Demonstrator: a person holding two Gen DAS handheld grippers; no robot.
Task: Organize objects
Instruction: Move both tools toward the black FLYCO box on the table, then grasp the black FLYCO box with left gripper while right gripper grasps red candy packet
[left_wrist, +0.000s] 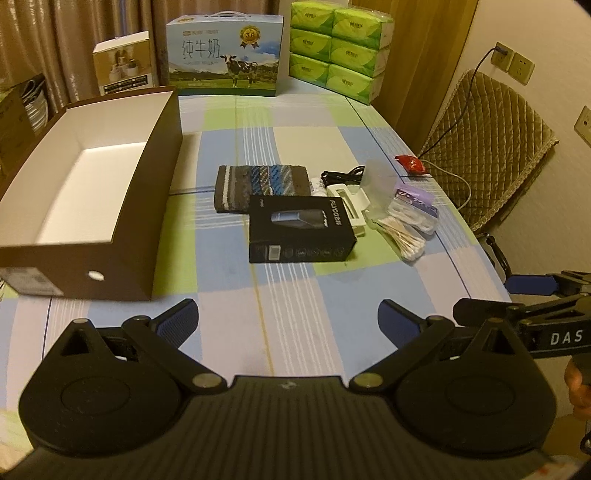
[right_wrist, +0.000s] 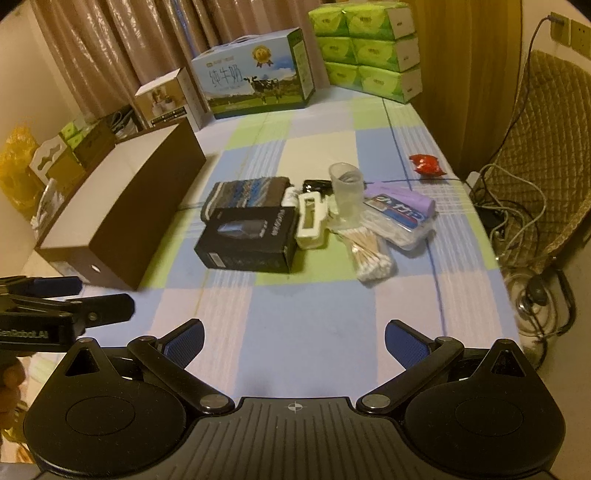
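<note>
A brown open box (left_wrist: 92, 192) (right_wrist: 122, 206) with a white, empty inside lies at the table's left. In the middle sits a cluster: a black product box (left_wrist: 301, 229) (right_wrist: 251, 240), a striped folded cloth (left_wrist: 260, 184) (right_wrist: 245, 194), a white plastic holder (left_wrist: 349, 205) (right_wrist: 312, 221), a clear cup (left_wrist: 376, 181) (right_wrist: 347, 192), a bag of cotton swabs (left_wrist: 400, 238) (right_wrist: 371, 254), a purple-labelled pack (left_wrist: 415, 206) (right_wrist: 400, 212) and a black cable (left_wrist: 341, 175). My left gripper (left_wrist: 288, 321) and right gripper (right_wrist: 293, 341) hover open over the near table edge, nothing between their fingers.
A red wrapper (left_wrist: 410, 163) (right_wrist: 426, 164) lies near the right edge. A milk carton (left_wrist: 223, 55) (right_wrist: 258, 79), green tissue packs (left_wrist: 338, 46) (right_wrist: 369, 48) and a small box (left_wrist: 123, 62) line the back. A padded chair (left_wrist: 495, 147) with cables stands right of the checked tablecloth (left_wrist: 295, 295).
</note>
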